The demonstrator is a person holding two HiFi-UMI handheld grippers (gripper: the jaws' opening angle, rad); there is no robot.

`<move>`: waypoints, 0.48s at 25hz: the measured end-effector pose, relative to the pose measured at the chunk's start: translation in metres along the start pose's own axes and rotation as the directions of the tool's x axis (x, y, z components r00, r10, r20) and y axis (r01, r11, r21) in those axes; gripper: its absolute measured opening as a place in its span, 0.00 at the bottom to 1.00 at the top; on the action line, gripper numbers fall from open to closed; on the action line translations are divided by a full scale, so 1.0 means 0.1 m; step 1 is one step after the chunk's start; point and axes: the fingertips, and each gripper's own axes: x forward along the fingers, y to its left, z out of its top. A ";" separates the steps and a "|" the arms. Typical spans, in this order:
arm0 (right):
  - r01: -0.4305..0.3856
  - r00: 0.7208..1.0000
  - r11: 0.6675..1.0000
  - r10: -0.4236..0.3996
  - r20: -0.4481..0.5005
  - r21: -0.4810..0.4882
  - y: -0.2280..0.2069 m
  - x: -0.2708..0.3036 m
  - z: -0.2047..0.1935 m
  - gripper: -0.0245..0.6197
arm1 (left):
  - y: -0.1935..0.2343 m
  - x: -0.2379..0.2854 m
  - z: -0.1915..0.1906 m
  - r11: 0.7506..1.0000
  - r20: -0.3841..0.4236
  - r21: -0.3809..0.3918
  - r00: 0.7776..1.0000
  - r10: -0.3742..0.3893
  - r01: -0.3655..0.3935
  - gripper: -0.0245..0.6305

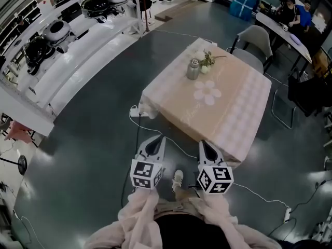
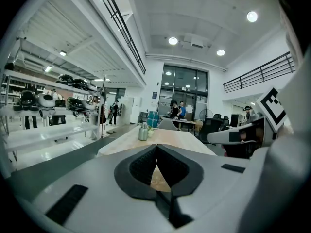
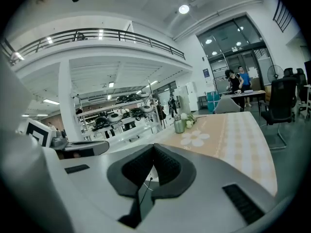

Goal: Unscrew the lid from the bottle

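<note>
A small metal bottle [image 1: 193, 69] with its lid on stands upright at the far end of a table [image 1: 228, 113] under a beige cloth. It shows small in the left gripper view as the bottle [image 2: 143, 132] and in the right gripper view as the bottle [image 3: 179, 124]. My left gripper [image 1: 158, 140] and right gripper [image 1: 203, 144] hang side by side over the floor, short of the table's near edge, well apart from the bottle. Both are shut with nothing between the jaws. The left gripper [image 2: 156, 147] and the right gripper [image 3: 153, 146] point toward the table.
White flowers [image 1: 206, 60] lie beside the bottle. A grey chair [image 1: 254, 44] stands at the table's far side. A cable and power strip [image 1: 137, 111] lie on the floor left of the table. White shelves with dark cookers [image 1: 78, 19] run along the left. People sit at a desk [image 1: 290, 19] far right.
</note>
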 end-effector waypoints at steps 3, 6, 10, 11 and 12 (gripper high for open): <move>-0.009 1.000 1.000 0.009 -0.002 0.004 -0.20 0.21 0.12 0.06 | 0.02 0.29 0.08 1.000 -0.002 0.004 1.000 0.005 -0.005 0.08; -0.021 1.000 1.000 0.021 -0.008 0.001 -0.38 0.45 0.21 0.06 | 0.06 0.56 0.15 1.000 0.003 0.009 1.000 0.015 -0.015 0.08; -0.055 0.998 0.998 0.055 -0.009 -0.013 -0.54 0.79 0.34 0.06 | 0.18 0.87 0.24 0.999 0.012 0.008 0.999 0.050 -0.050 0.08; -0.064 0.998 0.998 0.063 -0.008 -0.017 -0.58 0.86 0.37 0.06 | 0.20 0.94 0.25 0.998 0.014 0.006 0.998 0.058 -0.058 0.08; -0.071 0.997 0.997 0.071 -0.009 -0.019 -0.62 0.93 0.39 0.06 | 0.22 1.01 0.26 0.998 0.015 0.004 0.998 0.064 -0.064 0.08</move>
